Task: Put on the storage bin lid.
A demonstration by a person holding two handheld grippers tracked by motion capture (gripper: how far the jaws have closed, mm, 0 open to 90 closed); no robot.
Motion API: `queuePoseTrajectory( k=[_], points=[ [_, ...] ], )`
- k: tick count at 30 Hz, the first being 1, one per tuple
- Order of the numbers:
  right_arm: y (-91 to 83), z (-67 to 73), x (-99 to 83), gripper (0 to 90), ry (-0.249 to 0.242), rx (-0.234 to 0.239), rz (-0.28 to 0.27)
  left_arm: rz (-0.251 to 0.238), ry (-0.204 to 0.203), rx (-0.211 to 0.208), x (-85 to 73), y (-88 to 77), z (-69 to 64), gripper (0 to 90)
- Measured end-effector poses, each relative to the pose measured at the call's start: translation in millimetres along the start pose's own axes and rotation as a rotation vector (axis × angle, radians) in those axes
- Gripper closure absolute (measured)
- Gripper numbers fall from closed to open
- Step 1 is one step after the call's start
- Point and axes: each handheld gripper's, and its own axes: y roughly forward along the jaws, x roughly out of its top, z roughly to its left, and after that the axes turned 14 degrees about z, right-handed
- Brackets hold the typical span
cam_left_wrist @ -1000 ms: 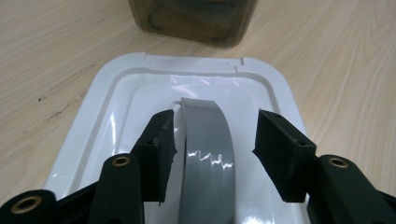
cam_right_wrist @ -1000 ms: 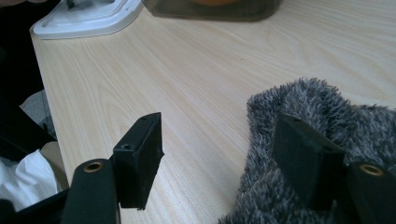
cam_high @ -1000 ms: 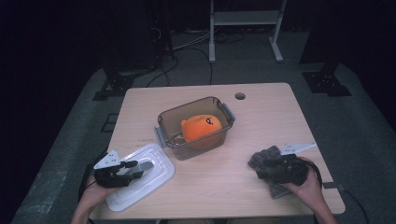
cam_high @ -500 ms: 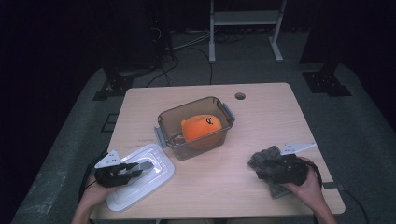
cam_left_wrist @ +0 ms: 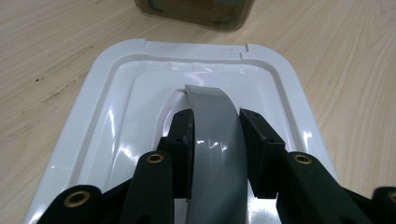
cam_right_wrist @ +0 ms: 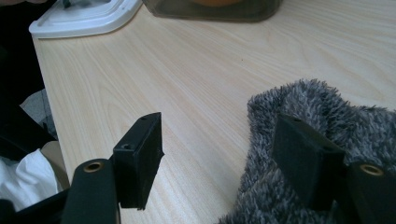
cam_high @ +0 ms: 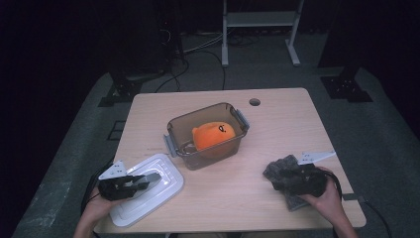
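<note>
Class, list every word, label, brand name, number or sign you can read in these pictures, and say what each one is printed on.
None: no word, brand, number or sign can be read on anything here.
Orange toy in the brown container: small dark marks, a drawn face rather than lettering.
White lid, its grey handle and the grey fuzzy cloth: no print visible.

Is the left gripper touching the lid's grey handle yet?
Touching. The left gripper view shows the left gripper with both pads pressed against the sides of the grey handle on the white lid.
</note>
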Motion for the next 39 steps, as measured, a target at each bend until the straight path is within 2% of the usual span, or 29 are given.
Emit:
queuePoseTrajectory(
  k=[10, 14, 19, 24, 27, 30, 34, 39],
  points=[
    [-2.9, -0.7, -1.3, 32.6, 0.001, -0.003, -0.007, -0.003, 0.015, -0.007, 3.4, -14.9, -6.2, 66.5],
    [-3.2, -1.2, -1.6, 32.6, 0.004, -0.004, -0.006, -0.019, 0.02, -0.002, 0.9, -22.9, -10.7, 66.5],
    [-2.0, -0.8, -1.2, 32.5, 0.002, -0.004, -0.002, -0.005, 0.032, -0.003, -1.4, -32.2, -14.9, 66.5],
    [-1.9, -0.9, -1.3, 32.6, 0.004, -0.004, -0.003, -0.026, 0.036, -0.005, -3.6, -42.1, -18.0, 66.5],
    [-1.5, -1.0, -1.4, 32.6, 0.006, -0.003, -0.004, -0.022, 0.041, 0.002, -3.9, -47.8, -20.6, 66.5],
    [-1.1, -0.9, -1.4, 32.6, 0.007, -0.003, -0.003, -0.017, 0.047, 0.002, -3.4, -53.2, -23.0, 66.5],
    [-0.7, -1.2, -1.1, 32.6, 0.004, -0.002, -0.003, -0.04, 0.047, -0.008, -2.7, -61.1, -26.8, 66.5],
    [-0.3, -1.2, -1.0, 32.6, 0.005, -0.002, -0.003, -0.045, 0.07, -0.018, 3.5, -71.4, -32.6, 66.5]
  ],
)
